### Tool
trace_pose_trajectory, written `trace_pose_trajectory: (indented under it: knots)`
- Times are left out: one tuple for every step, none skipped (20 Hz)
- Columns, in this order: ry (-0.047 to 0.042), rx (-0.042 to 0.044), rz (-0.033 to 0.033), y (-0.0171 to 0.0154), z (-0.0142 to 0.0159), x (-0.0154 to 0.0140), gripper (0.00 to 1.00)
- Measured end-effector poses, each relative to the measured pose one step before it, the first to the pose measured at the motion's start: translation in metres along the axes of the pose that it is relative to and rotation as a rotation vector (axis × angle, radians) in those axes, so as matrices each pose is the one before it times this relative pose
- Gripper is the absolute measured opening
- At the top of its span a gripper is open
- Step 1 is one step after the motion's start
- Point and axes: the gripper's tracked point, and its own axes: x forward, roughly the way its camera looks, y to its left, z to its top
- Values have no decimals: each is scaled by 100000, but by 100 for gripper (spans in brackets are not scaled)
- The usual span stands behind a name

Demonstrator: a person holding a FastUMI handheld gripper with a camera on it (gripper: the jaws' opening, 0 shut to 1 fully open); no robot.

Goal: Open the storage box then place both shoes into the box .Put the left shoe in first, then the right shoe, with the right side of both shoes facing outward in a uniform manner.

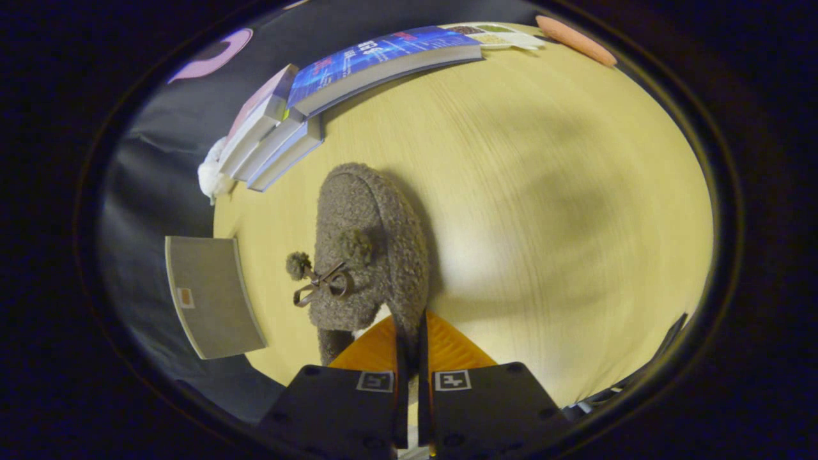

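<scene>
A fuzzy grey-brown shoe (pixel 367 236) with two pom-poms and a tied lace (pixel 319 284) stretches away from me over the light wooden table (pixel 543 211), toe pointing toward the books. My gripper (pixel 412 335) is shut on the shoe's heel-end rim, and both fingers (pixel 457 348) press on the fluffy edge between them. Whether the shoe rests on the table or hangs just above it I cannot tell. A flat grey panel (pixel 214 297) with a small tag sits left of the shoe, past the table's edge.
Beyond the shoe's toe lies a stack of books (pixel 271 137), with a large blue book (pixel 383 57) next to it. A white cloth (pixel 211 176) sits by the stack. A small tray (pixel 505 35) and a pink-orange object (pixel 575 39) lie at the far side.
</scene>
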Motion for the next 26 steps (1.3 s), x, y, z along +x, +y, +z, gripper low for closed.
trace_pose_trajectory:
  knots:
    - [429, 1650, 4083, 1343, -540, -496, 9]
    - [-64, 329, 3727, 1493, -625, -530, 9]
    - [-314, 199, 3929, 1710, -543, -596, 10]
    - [-346, 679, 4486, 2090, -620, -519, 9]
    - [-178, 902, 5043, 2173, -714, -452, 9]
    - [-30, 509, 4603, 2197, -767, -353, 9]
    - [-385, -107, 3516, 2031, -598, -147, 9]
    - [-352, -649, 3030, 1977, -648, -135, 9]
    - [-334, -868, 2767, 1975, -498, -64, 9]
    - [-706, -904, 2337, 1952, -308, 118, 9]
    - [-779, -1060, 2265, 1949, -210, 231, 9]
    - [-686, -1027, 2326, 1924, -202, 309, 9]
    - [-575, -774, 2192, 1924, -206, 419, 9]
    - [-95, -840, 1932, 1842, -290, 374, 9]
    - [-14, -1022, 1203, 1614, -241, 805, 9]
    - [-236, -1323, 615, 1236, -169, 1150, 9]
    - [-148, -1974, 758, 1280, -184, 1105, 9]
    - [335, -1127, 630, 1194, -440, 970, 9]
    - [1044, -352, 700, 1027, -570, 1127, 9]
    - [1255, -86, 434, 718, -593, 1125, 9]
    - [1243, -246, -274, 414, -462, 1291, 9]
    - [879, -697, -1662, 253, -191, 1085, 9]
    - [85, -1169, -3102, 180, -53, 977, 9]
    - [-497, -1697, -3693, 475, -417, 441, 9]
    - [-1112, -1159, -4067, 140, 9, 724, 9]
    - [-838, -1249, -3392, 354, -488, 277, 9]
